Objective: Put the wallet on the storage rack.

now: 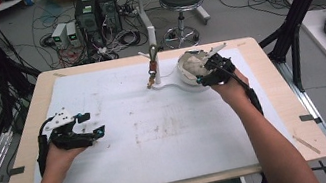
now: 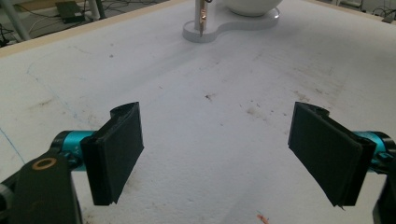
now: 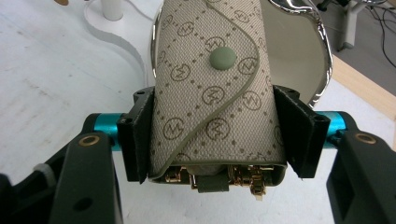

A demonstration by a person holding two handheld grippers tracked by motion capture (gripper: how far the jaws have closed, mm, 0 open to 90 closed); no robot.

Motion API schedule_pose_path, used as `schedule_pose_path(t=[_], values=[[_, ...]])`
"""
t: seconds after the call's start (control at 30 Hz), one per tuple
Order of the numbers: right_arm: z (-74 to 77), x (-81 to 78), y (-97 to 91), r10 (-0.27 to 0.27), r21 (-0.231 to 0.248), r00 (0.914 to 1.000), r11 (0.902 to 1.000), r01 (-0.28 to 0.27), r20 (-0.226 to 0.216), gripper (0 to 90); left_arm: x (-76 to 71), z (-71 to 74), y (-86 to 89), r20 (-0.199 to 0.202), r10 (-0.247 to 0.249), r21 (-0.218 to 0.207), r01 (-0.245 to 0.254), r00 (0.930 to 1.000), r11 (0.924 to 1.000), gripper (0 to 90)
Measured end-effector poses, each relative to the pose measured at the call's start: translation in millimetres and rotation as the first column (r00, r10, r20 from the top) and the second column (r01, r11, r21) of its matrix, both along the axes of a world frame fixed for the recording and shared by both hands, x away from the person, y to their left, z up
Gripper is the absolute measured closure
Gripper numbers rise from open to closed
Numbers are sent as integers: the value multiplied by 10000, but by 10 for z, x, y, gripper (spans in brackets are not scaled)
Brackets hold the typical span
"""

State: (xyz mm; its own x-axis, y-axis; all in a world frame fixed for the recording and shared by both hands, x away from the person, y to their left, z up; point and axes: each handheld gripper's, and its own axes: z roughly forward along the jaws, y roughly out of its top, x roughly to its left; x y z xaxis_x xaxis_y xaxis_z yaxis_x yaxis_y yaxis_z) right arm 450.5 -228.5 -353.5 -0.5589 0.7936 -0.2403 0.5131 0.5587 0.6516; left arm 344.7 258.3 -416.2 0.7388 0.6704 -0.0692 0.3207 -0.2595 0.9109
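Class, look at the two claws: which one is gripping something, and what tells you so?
The right claw: its pads press both sides of a patterned key pouch by the white bowl. The left claw stands wide open over bare table.

Both forearms are bare, no sleeves reaching the wrists. Each hand carries a black two-jaw gripper: the left gripper (image 1: 87, 126) has a pale grey three-cornered plate on top, teal rods at the jaw mounts and flat black ribbed pads (brass-ringed holes in the arms). The right gripper (image 1: 205, 80) trails a black cable.
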Motion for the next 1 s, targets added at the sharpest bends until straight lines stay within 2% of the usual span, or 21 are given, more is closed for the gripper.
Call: schedule_pose_path(t=[0.2, 0.27, 0.3, 0.4, 0.47, 0.57, 1.0], values=[[-39, 106, 36, -152, -117, 9996, 9998, 149, -239, 367, 5, -9, -6, -14, -56, 40, 56, 10000, 10000, 179], [-43, 148, 53, -195, -331, 9992, 9993, 183, -345, 367, 5, -10, -7, -29, -60, 36, 60, 10000, 10000, 179], [-46, 163, 56, -158, -387, 9996, 9991, 148, -244, 367, 5, -10, -7, -29, -60, 36, 60, 10000, 10000, 179], [-47, 187, 69, -285, -317, 9992, 9991, 276, -294, 367, 3, -11, -8, -32, -60, 37, 60, 10000, 10000, 179], [-60, 219, 86, -297, -459, 9990, 9985, 282, -329, 367, 6, -13, -8, -36, -95, 46, 95, 9999, 9999, 179], [-102, 279, 98, -577, -665, 9969, 9963, 541, -538, 366, 7, -17, -11, -50, -88, 62, 89, 9999, 9999, 179], [-135, 334, 90, -787, -580, 9964, 9954, 768, -325, 334, 3, -20, -11, -65, -81, 22, 81, 9999, 10000, 179]])
